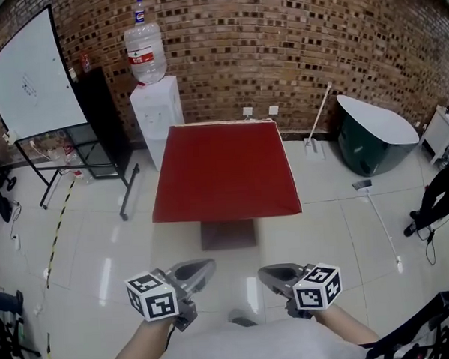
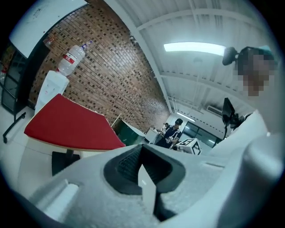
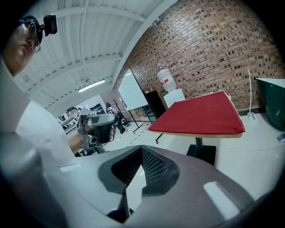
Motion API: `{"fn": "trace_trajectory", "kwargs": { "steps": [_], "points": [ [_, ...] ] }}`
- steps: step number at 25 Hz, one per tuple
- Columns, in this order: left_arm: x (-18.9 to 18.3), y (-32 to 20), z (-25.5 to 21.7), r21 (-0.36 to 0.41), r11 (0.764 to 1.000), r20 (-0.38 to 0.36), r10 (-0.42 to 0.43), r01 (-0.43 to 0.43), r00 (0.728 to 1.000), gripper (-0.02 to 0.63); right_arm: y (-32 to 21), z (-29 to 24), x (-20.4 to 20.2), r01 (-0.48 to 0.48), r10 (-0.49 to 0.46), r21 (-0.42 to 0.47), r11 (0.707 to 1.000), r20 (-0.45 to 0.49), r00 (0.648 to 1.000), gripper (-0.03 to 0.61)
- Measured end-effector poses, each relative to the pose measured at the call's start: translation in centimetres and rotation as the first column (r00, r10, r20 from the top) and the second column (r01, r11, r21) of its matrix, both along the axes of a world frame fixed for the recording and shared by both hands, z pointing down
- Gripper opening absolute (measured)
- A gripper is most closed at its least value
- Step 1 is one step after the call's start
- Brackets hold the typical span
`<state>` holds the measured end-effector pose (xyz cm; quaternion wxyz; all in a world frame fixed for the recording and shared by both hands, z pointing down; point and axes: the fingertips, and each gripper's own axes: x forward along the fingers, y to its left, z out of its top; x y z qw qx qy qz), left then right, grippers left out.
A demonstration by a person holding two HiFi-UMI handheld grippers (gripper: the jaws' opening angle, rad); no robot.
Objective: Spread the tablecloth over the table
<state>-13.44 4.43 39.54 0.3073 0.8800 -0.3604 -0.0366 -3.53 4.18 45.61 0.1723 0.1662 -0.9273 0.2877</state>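
Two claws are held clenched on nothing, the left claw (image 1: pixel 205 267) and the right claw (image 1: pixel 267 272), well apart from the worktop (image 3: pixel 196 134). The red tablecloth (image 1: pixel 224 167) lies spread there; spreading is judged finished, with only edge-straightening possibly required.

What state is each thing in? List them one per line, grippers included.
tablecloth: spread flat over the table top, edges hanging down.
table: upright, top covered, only its pedestal showing.
left gripper: shut, empty, clear of the table.
right gripper: shut, empty, clear of the table.
water bottle: upside down on the dispenser.
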Motion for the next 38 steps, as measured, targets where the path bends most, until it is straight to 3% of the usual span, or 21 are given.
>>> {"fn": "trace_trajectory", "kwargs": {
  "steps": [10, 15, 20, 24, 30, 38],
  "points": [
    [1.0, 16.0, -0.1, -0.007, 1.000, 0.038, 0.019, -0.019, 0.999, 0.000, 17.3, 0.0, -1.2, 0.038, -0.039, -0.027, 0.999, -0.003, 0.999, -0.002],
    [2.0, 22.0, -1.4, 0.021, 0.998, 0.025, 0.061, -0.061, 0.998, 0.000, 21.7, -2.9, -1.0, 0.006, -0.007, 0.031, 0.999, 0.013, 1.000, -0.002],
    [4.3, 27.0, -2.8, 0.071, 0.994, 0.069, 0.077, -0.082, 0.995, 0.000, 26.3, -4.7, 0.3, 0.020, -0.022, 0.069, 0.997, 0.027, 0.999, -0.002],
    [6.2, 29.7, -3.8, 0.087, 0.993, 0.048, 0.070, -0.074, 0.996, 0.000, 29.3, -5.3, 1.6, 0.039, -0.042, 0.076, 0.996, 0.035, 0.998, -0.002],
    [11.0, 34.3, -3.2, 0.069, 0.994, 0.077, 0.078, -0.084, 0.994, 0.000, 33.3, -5.9, 6.1, 0.018, -0.022, 0.093, 0.996, 0.038, 0.999, -0.002],
    [20.2, 41.8, -3.2, 0.044, 0.994, 0.100, 0.092, -0.097, 0.991, 0.000, 41.0, -6.2, 15.7, -0.055, 0.048, 0.090, 0.994, 0.081, 0.996, -0.002]
  ]
}}
